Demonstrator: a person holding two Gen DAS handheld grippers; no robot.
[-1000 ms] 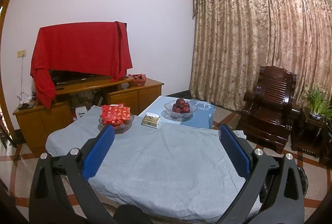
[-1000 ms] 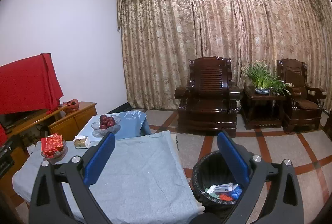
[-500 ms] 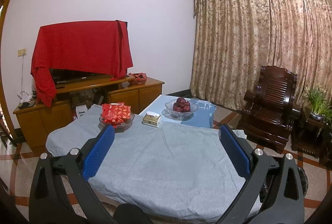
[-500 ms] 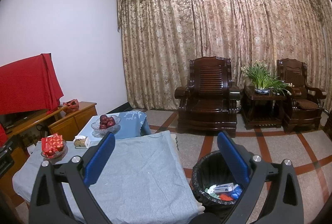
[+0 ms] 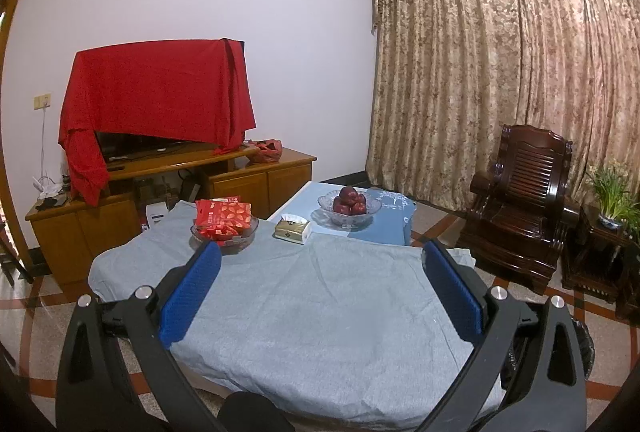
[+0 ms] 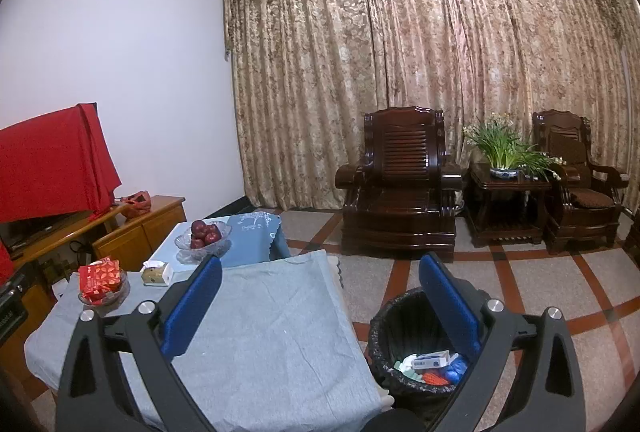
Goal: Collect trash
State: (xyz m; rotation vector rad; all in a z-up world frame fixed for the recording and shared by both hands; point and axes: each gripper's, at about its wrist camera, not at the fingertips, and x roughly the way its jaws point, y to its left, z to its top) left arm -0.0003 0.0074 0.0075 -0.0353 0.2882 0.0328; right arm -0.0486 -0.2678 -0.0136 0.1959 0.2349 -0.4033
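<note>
A black bin [image 6: 394, 336] lined with a black bag stands on the floor right of the table, holding a white-and-blue carton [image 6: 430, 360], blue wrappers and orange scraps. My right gripper [image 6: 320, 274] is open and empty, its right finger over the bin's rim. My left gripper [image 5: 320, 258] hangs open and empty above the grey-clothed table [image 5: 312, 304]. Only a sliver of the bin [image 5: 584, 344] shows in the left wrist view, behind the right finger.
At the table's far end sit a glass dish of red packets [image 5: 223, 222], a tissue box [image 5: 293, 228] and a bowl of red apples [image 5: 349, 207]. A wooden TV cabinet [image 5: 168, 199] stands left, dark armchairs [image 6: 398, 183] and a plant stand [image 6: 506, 175] by the curtains.
Both views have drifted only slightly; the left gripper has tilted up a little. The jaws stay wide and empty.
</note>
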